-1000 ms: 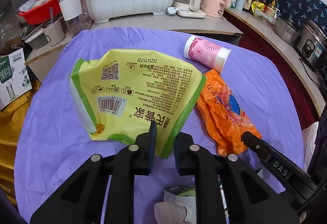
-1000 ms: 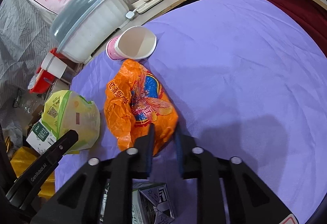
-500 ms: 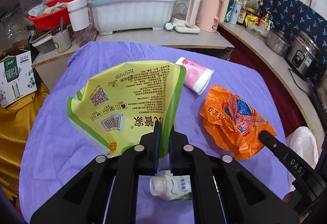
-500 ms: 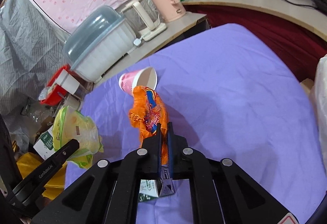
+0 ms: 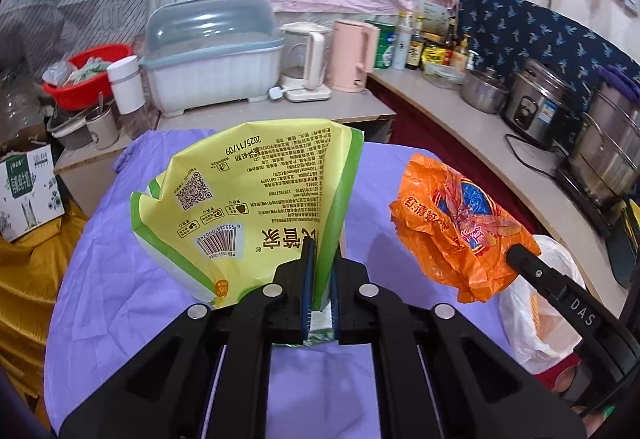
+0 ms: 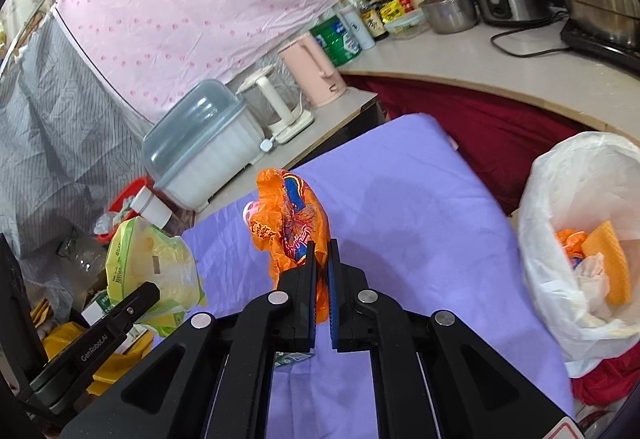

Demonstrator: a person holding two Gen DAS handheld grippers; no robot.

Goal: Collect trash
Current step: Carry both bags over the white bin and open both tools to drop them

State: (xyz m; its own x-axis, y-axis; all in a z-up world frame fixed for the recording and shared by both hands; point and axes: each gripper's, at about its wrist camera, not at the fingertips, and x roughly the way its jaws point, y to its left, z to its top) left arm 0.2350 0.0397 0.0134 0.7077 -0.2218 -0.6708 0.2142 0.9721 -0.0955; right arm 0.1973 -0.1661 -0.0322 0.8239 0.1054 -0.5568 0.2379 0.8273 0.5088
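Observation:
My left gripper (image 5: 321, 263) is shut on a yellow-green snack bag (image 5: 256, 199) and holds it up above the purple table (image 5: 120, 287). The bag also shows in the right wrist view (image 6: 152, 267). My right gripper (image 6: 322, 259) is shut on a crumpled orange wrapper (image 6: 290, 223), lifted off the table; it also shows in the left wrist view (image 5: 452, 223). A white-lined trash bin (image 6: 580, 239) with trash inside stands to the right of the table, also seen in the left wrist view (image 5: 536, 319). A small carton (image 6: 292, 359) lies under the right gripper.
A covered dish rack (image 5: 212, 55), two kettles (image 5: 352, 55) and a red basin (image 5: 84, 75) stand on the counter behind the table. Pots and a rice cooker (image 5: 536, 103) line the right counter. A cardboard box (image 5: 28, 191) sits at the left.
Both grippers closed on their pieces and lifted them off the table. The views rose and pulled back, and the white-lined bin came into sight at the right.

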